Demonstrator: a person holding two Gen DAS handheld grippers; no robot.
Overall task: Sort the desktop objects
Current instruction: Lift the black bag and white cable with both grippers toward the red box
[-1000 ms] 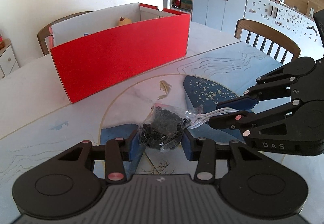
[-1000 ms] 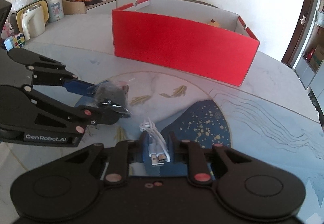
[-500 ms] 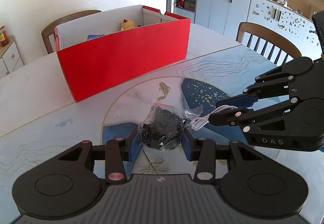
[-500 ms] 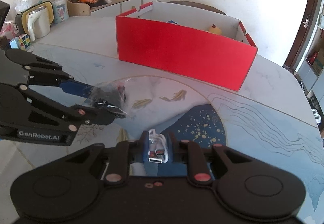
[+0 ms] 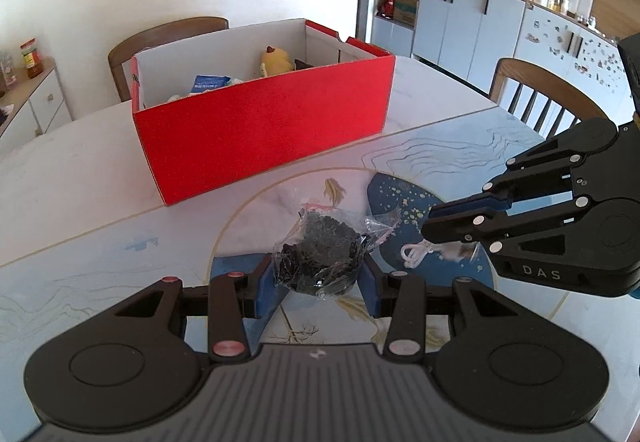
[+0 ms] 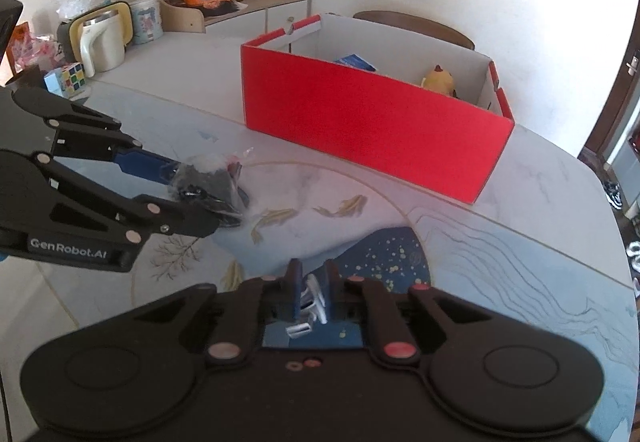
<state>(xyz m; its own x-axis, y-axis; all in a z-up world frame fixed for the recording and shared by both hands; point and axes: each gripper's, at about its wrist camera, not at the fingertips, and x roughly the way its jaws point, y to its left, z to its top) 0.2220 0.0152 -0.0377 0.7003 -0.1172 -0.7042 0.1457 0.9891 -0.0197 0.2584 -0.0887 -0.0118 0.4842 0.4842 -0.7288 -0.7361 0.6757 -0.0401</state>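
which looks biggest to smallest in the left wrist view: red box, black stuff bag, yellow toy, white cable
1. red box
2. bag, though it sits much nearer the camera
3. and 4. yellow toy and white cable: look about alike, both partly hidden, so unranked

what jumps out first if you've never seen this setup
The big red box at the back of the table, open-topped with a yellow plush toy inside. In front of it, the left gripper pinches a clear bag of dark bits, and the right gripper clamps a white cable.
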